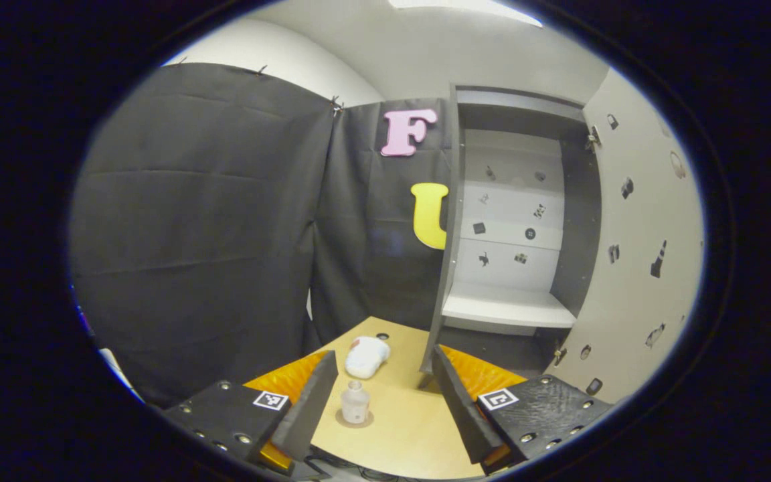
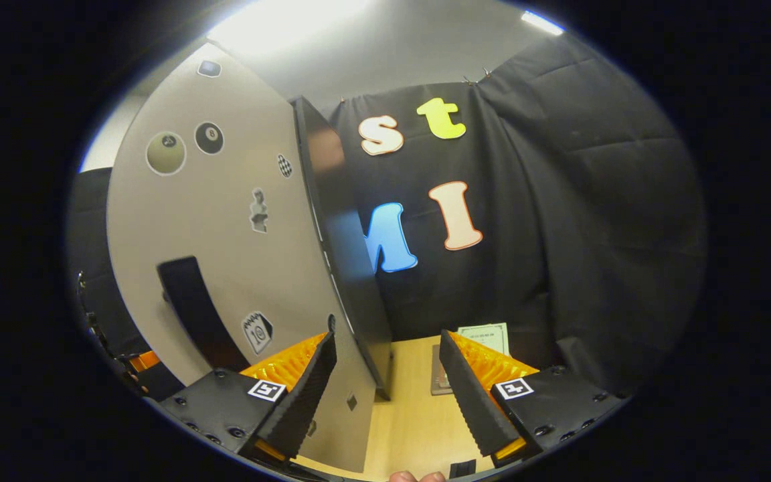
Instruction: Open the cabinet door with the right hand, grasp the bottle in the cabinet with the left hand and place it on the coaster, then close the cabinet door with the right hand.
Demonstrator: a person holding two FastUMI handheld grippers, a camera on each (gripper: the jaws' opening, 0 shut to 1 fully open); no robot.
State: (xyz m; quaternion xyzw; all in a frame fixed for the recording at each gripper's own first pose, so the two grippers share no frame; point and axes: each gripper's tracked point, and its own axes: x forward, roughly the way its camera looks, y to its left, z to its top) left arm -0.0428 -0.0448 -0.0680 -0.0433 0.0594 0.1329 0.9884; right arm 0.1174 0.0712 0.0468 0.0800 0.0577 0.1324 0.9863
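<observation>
In the left gripper view a small clear bottle [image 1: 355, 400] stands upright on a round coaster [image 1: 367, 422] on the wooden table [image 1: 405, 428]. My left gripper [image 1: 385, 410] is open just behind it, and the bottle sits close to its left finger without being touched. The cabinet [image 1: 456, 201] stands open, its shelf [image 1: 506, 309] bare, its door [image 1: 640, 254] swung out to the right. In the right gripper view the door [image 2: 225, 221] with its dark handle [image 2: 191, 308] fills the left side. My right gripper [image 2: 389, 395] is open, with the door's free edge [image 2: 345, 248] running down between its fingers.
A white rounded object [image 1: 367, 356] lies on the table beyond the bottle, near the cabinet's left wall. A printed card [image 2: 486, 336] and a small dark plate [image 2: 438, 375] sit by the black cloth wall. The table's front edge is close under both grippers.
</observation>
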